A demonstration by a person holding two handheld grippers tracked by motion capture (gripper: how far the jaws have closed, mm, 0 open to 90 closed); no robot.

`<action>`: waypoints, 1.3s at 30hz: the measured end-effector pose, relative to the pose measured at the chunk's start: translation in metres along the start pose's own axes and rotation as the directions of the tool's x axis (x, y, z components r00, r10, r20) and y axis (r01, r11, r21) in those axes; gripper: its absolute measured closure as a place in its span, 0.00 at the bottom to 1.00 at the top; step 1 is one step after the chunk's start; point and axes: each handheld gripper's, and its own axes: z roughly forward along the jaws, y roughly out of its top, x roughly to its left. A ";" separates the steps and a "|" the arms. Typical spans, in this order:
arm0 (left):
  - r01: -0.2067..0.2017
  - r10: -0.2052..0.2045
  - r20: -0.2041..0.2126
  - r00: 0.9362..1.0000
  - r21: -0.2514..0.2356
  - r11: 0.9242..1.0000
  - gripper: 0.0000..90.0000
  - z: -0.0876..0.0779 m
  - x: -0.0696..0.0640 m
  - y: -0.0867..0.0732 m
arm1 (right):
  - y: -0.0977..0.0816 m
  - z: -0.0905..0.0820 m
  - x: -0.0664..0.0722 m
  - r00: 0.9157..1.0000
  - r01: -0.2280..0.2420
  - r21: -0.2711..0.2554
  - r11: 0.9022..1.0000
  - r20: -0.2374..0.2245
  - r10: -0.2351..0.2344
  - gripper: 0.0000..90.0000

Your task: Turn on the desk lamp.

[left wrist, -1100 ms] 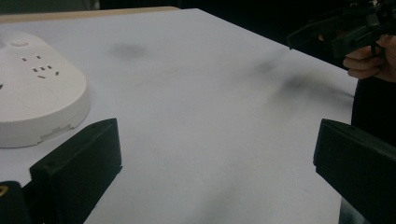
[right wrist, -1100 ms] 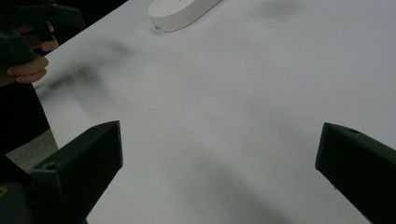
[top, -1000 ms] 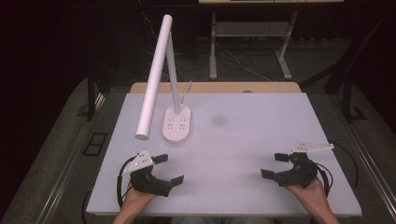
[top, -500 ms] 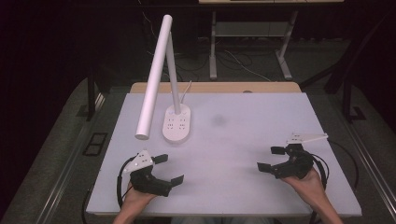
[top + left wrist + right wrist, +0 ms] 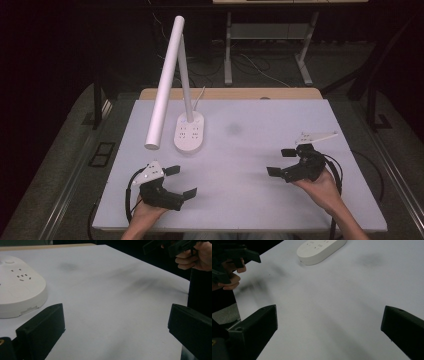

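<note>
A white desk lamp (image 5: 167, 80) stands on its oval base (image 5: 190, 131) at the back left of the white table (image 5: 240, 190); the base carries sockets and buttons. Its tube head slants down toward the left. My left gripper (image 5: 181, 181) rests open near the table's front left, a little in front of the lamp base (image 5: 17, 287). My right gripper (image 5: 281, 162) is held open above the table's right side, jaws pointing left. Nothing is between either pair of jaws. The lamp base (image 5: 320, 250) lies far ahead in the right gripper view.
A wooden strip (image 5: 230, 94) runs along the table's far edge. Beyond it stand metal desk legs (image 5: 227, 47) and cables on a dark floor. A faint grey smudge (image 5: 233, 129) marks the table's middle. The other hand and gripper (image 5: 229, 262) appear across the table.
My right gripper has lifted and moved forward and slightly left, away from the front edge. The left gripper has stayed where it was. The lamp has not moved.
</note>
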 end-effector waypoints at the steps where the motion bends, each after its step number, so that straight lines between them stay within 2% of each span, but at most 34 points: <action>1: 0.001 -0.001 0.000 1.000 0.000 1.000 0.00 0.000 0.000 0.000 | 0.003 0.001 0.000 1.000 0.003 0.001 1.000 -0.002 -0.003 0.00; 16: 0.005 -0.005 0.004 1.000 0.002 1.000 0.00 0.001 0.001 0.000 | 0.044 0.022 -0.002 0.999 0.045 0.014 0.999 -0.013 -0.044 0.00; 20: 0.003 -0.003 0.006 1.000 0.005 1.000 0.00 0.000 0.001 0.000 | 0.053 0.030 -0.003 0.999 0.039 0.021 0.999 -0.012 -0.039 0.00; 29: 0.004 -0.004 0.006 1.000 0.003 1.000 0.00 0.000 0.001 0.000 | 0.070 0.046 -0.005 0.999 0.024 0.002 1.000 -0.022 -0.024 0.00; 37: 0.006 -0.006 0.006 1.000 0.004 1.000 0.00 0.000 0.001 -0.001 | 0.078 0.054 -0.004 1.000 0.019 0.010 1.000 -0.022 -0.019 0.00; 39: 0.008 -0.008 0.005 1.000 0.002 1.000 0.00 0.000 0.001 -0.001 | 0.080 0.057 -0.006 1.000 0.011 -0.002 1.000 -0.024 -0.011 0.00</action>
